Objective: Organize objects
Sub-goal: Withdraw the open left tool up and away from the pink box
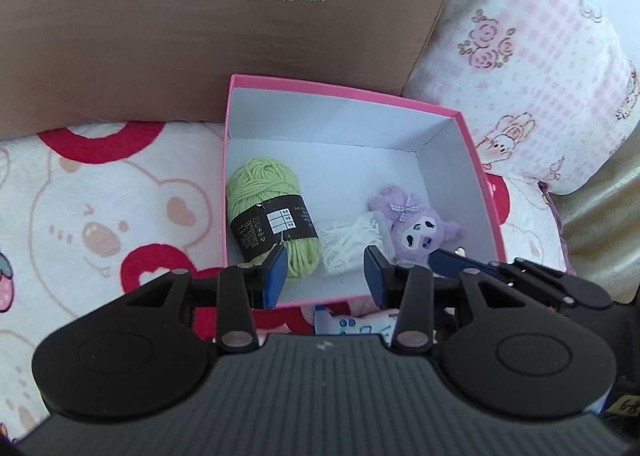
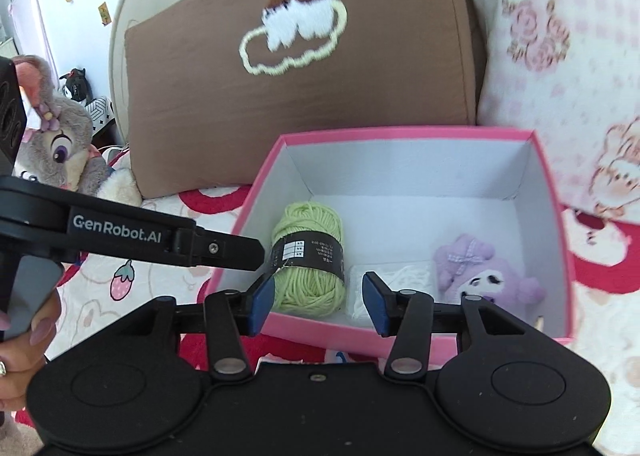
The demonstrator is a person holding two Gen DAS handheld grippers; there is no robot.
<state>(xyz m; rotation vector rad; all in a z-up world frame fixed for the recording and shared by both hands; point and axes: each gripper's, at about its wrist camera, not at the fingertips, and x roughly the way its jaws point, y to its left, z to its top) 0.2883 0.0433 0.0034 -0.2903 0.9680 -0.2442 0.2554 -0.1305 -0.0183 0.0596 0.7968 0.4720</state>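
The box sits open on the blanket, straight ahead of both pairs of fingers, its near wall just past the tips. Inside, along the near side, lie the yarn ahead of the left gripper's left finger, a clear packet of white bits between its fingers, and a purple plush just beyond its right finger. The packet touches the yarn on one side and the plush on the other.

The left gripper has its fingers spread and holds nothing. The right gripper is likewise spread and empty, with the yarn ahead of its left finger and the plush past its right one.

A small white item with blue print lies on the blanket below the left fingers, outside the box; it is likely the next thing to go in. To do that well, drop the left tips straight down around it, close on its middle, lift clear of the near wall, and set it in the bare far half of the box so nothing stacks. Keep the right gripper back, since the two are close together.

A brown cushion and pink pillow stand behind the box.
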